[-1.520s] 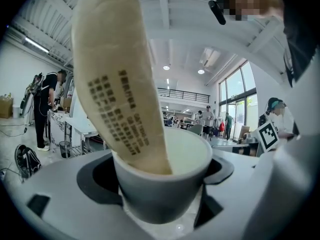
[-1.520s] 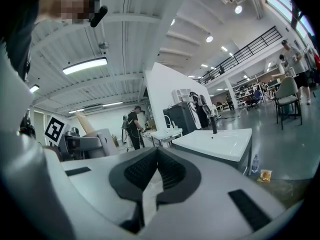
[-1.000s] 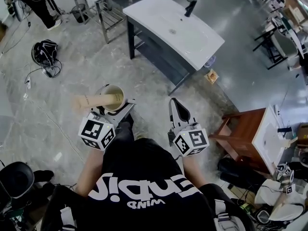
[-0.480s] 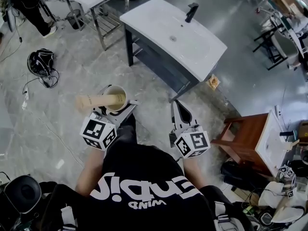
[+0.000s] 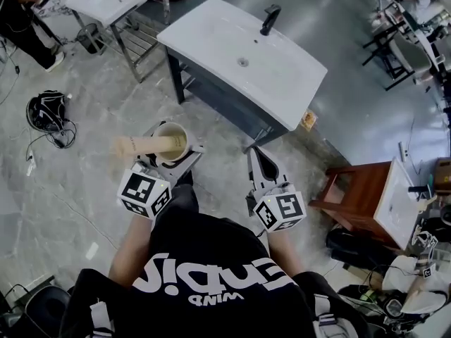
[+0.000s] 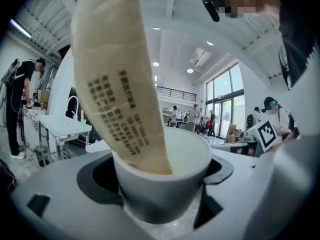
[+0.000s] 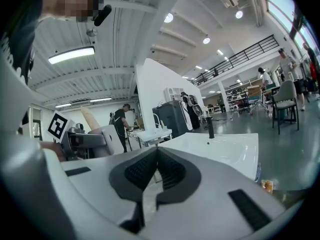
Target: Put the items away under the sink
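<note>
White cup (image 6: 167, 181): plain, glossy, mouth facing the camera. It sits between the fingers of the left gripper (image 5: 173, 148), which press on its sides. A tan paper sleeve (image 6: 117, 79) with rows of dark print stands in it. One end is down inside the cup; the rest leans out over the rim and past the fingertips.

Right gripper (image 7: 156, 156): fingers pressed together, nothing between them. The white sink unit (image 5: 243, 58) with its black faucet (image 5: 268, 20) lies well ahead of both pairs of fingertips.

Hard to make out:
- The sleeve's print is too small for us to read.
- Its far end is cut off at the top of the left gripper view.
- The cup's underside is sunk between the finger pads, and we cannot tell whether it has a handle.
- The space under the basin is mostly covered by the basin top in the head view.

Against half a second ago: both grippers keep the same pose, with cup and sleeve unmoved in the grip. The sink unit sits slightly lower and further left in the head view.
</note>
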